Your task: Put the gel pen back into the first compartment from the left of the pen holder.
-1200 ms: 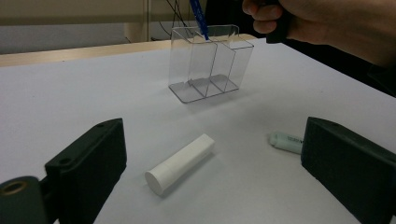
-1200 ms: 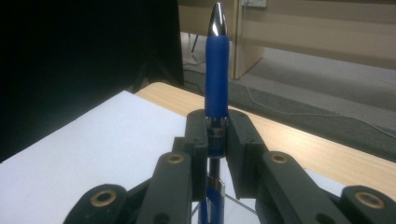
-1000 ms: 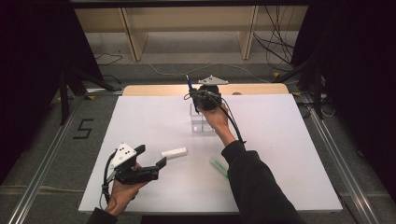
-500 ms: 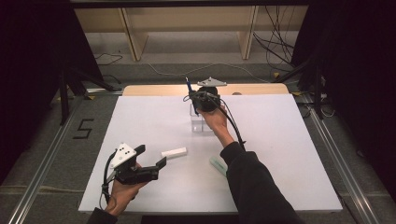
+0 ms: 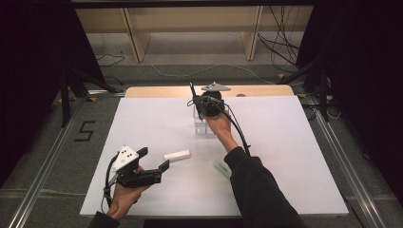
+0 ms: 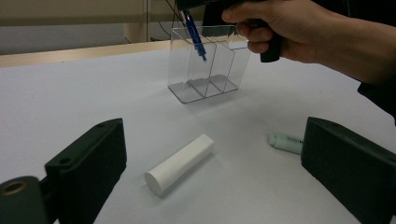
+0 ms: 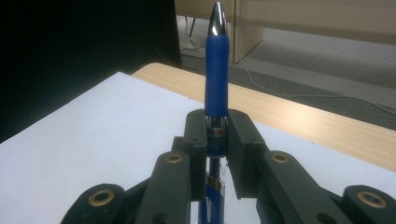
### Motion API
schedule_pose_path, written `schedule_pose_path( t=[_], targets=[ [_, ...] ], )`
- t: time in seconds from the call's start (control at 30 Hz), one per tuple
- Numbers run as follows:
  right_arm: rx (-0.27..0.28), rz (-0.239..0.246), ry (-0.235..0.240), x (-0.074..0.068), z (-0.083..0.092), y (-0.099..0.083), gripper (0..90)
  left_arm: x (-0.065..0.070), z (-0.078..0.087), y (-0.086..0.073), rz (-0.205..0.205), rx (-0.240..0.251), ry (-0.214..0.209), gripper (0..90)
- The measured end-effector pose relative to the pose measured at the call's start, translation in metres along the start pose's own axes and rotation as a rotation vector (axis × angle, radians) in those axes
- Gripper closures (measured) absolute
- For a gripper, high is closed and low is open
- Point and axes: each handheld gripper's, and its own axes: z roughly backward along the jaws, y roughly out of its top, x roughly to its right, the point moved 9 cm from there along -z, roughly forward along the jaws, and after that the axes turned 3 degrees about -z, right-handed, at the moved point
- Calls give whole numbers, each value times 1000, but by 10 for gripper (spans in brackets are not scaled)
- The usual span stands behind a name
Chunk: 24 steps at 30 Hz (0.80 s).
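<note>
Blue pen is pinched tight in the right gripper, hanging over the clear plastic holder. Left gripper sits spread wide and empty near a white tube on the table.

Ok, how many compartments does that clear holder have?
3, side by side in the clear holder. The pen, clamped in the right gripper, hangs tilted at the top of the left one as the left gripper view shows it.

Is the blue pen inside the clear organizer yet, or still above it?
Partly in: the blue pen, clamped in the right gripper, has its lower end below the clear organizer rim, short of the floor.
</note>
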Motion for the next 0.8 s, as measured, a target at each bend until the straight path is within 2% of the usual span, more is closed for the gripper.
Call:
schedule_pose_path(
  t=[0.07, 0.17, 0.27, 0.37, 0.43, 0.53, 0.8],
  targets=[
    [-8, 0, 7, 1, 0, -3, 761, 0, 0, 0, -5, -4, -1, 62],
    [-18, -18, 18, 1, 5, -4, 560, 0, 0, 0, -1, -1, 0, 62],
    [-10, -33, 54, 1, 16, 0, 482, -1, 0, 0, 3, 0, 2, 62],
    [-23, -19, 56, 4, 30, 2, 397, -1, 0, -1, 0, -1, 3, 62],
    [-36, -14, 69, 6, 40, 3, 364, -1, 0, -1, -3, -4, 4, 62],
    [-84, -17, 100, 8, 53, -1, 315, -1, -1, -1, -4, -9, 3, 62],
    [-163, 27, 134, 7, 82, -18, 280, -1, -1, -2, -4, -9, 5, 62]
  ],
)
